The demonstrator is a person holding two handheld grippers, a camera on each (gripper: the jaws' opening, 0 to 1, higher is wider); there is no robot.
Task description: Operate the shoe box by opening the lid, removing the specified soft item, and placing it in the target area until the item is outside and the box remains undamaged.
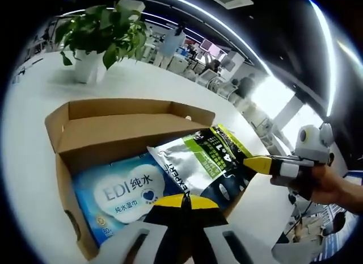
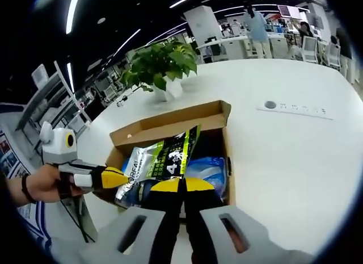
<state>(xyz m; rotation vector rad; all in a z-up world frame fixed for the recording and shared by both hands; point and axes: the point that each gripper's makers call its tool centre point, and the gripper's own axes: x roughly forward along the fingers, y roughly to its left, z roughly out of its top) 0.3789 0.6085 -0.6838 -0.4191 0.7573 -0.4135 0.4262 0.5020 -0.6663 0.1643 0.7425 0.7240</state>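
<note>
Left gripper [image 1: 184, 200]: jaws pressed together, over the box's near edge. Right gripper [image 2: 182, 184]: jaws pressed together (tips at the silver-green pouch [image 1: 207, 162]; grip cannot be told). Pouch: tilted, half risen from open shoe box [image 1: 116, 125]. Blue wet-wipes pack [image 1: 122, 196]: flat inside. White worktop [image 2: 283, 145]; potted plant [image 1: 99, 37] beyond.
</note>
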